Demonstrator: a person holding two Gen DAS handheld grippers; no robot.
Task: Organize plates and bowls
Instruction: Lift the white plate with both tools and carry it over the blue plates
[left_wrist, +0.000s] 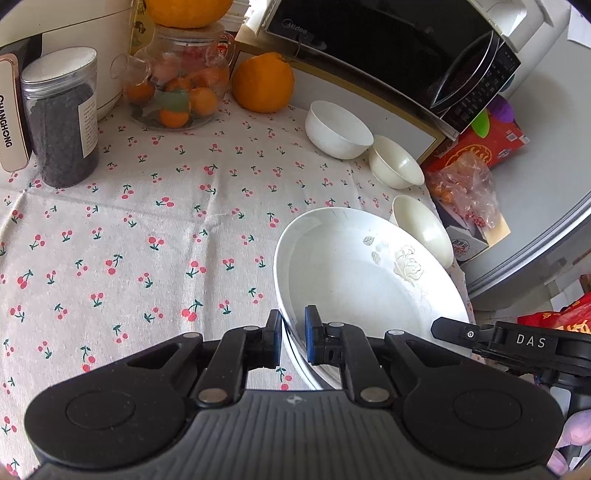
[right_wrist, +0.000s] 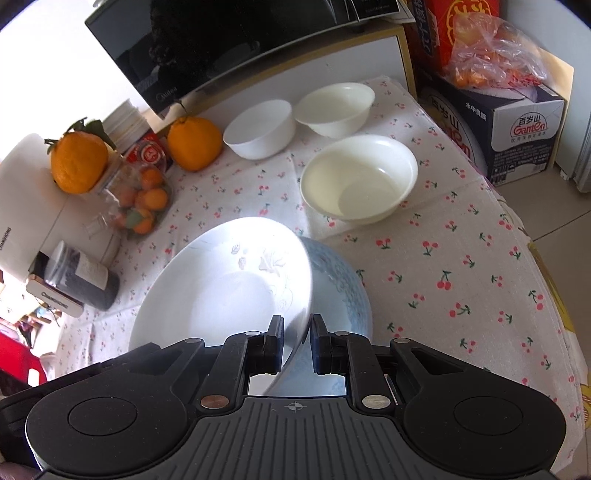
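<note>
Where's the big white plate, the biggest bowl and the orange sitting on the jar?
big white plate (right_wrist: 221, 291), right wrist view, on its inner well.
biggest bowl (right_wrist: 358, 177), right wrist view, on its inside.
orange (right_wrist: 77, 162), right wrist view, on its peel.

White plate (right_wrist: 221, 288), cherry-print tablecloth (right_wrist: 461, 258)

A home kitchen: a Midea microwave (left_wrist: 388, 48), white bowls (right_wrist: 358, 177) and oranges (right_wrist: 194, 142) crowd a table (left_wrist: 147, 221) under a cherry-print cloth, a rice cooker (left_wrist: 66, 33) behind.
</note>
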